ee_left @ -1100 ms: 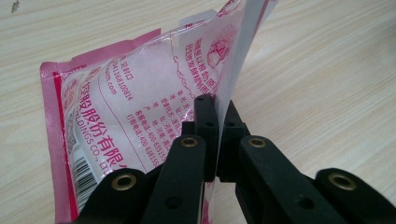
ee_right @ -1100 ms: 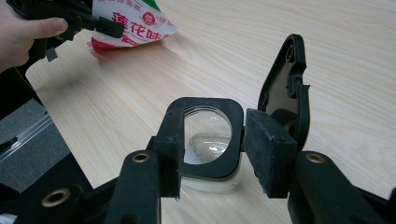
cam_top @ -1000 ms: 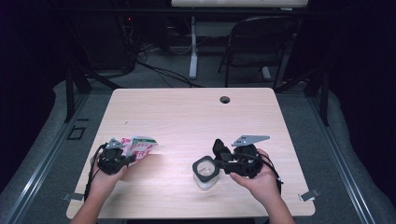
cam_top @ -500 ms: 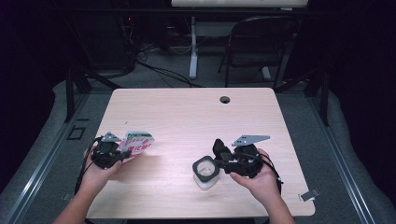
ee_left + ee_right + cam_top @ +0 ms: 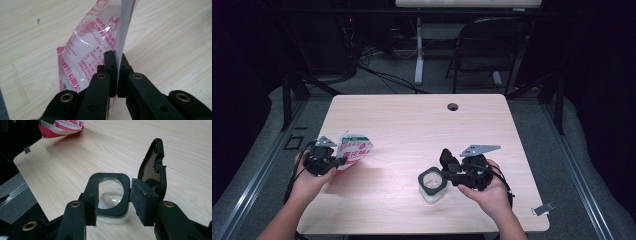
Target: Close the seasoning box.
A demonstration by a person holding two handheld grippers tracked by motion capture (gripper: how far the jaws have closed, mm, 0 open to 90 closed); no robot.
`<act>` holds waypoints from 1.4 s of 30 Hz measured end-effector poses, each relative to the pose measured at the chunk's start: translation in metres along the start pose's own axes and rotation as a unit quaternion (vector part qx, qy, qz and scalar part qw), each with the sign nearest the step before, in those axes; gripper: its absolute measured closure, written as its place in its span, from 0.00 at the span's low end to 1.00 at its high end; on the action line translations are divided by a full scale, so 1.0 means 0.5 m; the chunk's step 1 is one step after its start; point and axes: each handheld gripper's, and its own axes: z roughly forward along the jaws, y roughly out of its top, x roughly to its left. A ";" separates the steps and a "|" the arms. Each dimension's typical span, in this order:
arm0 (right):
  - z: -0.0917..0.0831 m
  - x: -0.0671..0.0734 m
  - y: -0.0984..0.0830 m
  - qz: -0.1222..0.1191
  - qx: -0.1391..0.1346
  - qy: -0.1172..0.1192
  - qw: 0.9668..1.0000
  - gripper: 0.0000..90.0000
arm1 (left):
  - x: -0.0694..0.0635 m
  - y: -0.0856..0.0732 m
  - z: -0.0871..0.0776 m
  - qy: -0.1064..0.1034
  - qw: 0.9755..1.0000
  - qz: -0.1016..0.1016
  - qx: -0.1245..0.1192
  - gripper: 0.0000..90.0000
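Grippers on one pouch and one container

I count two grippers, one pouch, one clear container and one table with a single round hole (image 5: 453,106) near its far edge.

My left gripper (image 5: 337,161) sits near the table's (image 5: 412,125) left edge, and its jaws are clamped together on the pouch (image 5: 354,148), a clear plastic packet printed in pink and white. The left gripper view gives me what the high view cannot: the pouch (image 5: 100,47) stands on edge, pinched at its thin side, with red lettering across the film.

My right gripper (image 5: 439,176) is at the near right of the table. Its jaws close against the black square rim of the clear container (image 5: 432,183), which rests on the wood. The right gripper view shows the flip lid (image 5: 152,162) standing open behind the rim, and the container's (image 5: 111,192) transparent inside. That view also catches the pouch (image 5: 62,126) far off at the top left.
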 end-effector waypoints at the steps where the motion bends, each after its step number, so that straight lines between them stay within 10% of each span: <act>1: 0.000 0.000 0.000 0.000 0.000 0.000 1.000 0.65 | 0.002 0.002 -0.004 0.002 1.000 0.001 -0.001 1.00; 22: -0.001 -0.003 0.000 0.001 -0.005 0.001 1.000 0.65 | 0.021 0.055 -0.081 0.035 0.999 0.026 -0.019 1.00; 42: -0.003 -0.002 0.001 0.000 -0.007 0.000 1.000 0.65 | -0.044 0.096 -0.082 -0.008 0.997 0.058 -0.041 1.00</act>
